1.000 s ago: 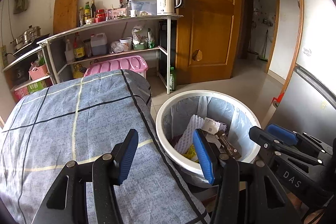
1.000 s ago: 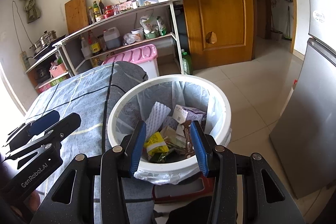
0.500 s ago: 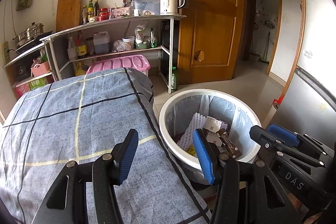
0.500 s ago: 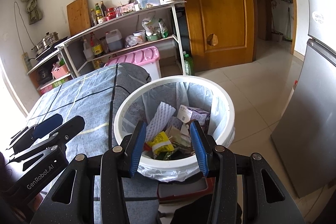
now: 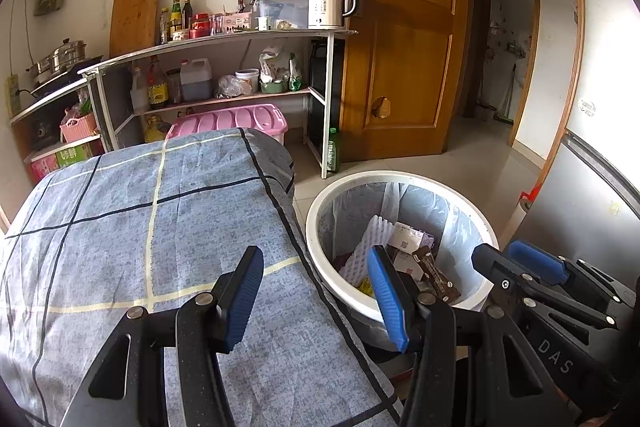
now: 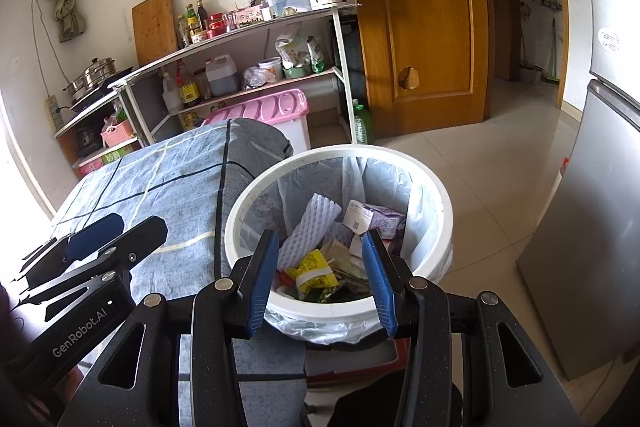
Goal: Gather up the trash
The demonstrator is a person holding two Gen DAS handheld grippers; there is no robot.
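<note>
Right wrist view: right gripper (image 6: 322, 273) released over bin (image 6: 436, 199); left gripper (image 5: 316, 289) released

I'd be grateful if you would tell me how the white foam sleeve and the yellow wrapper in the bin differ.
The white foam sleeve is ribbed, plain white and long, leaning upright against the liner of the trash bin. The yellow wrapper is smaller, crumpled, printed yellow with a white band, and lies low among other scraps. Both sit inside the bin, ahead of the open, empty right gripper.
</note>
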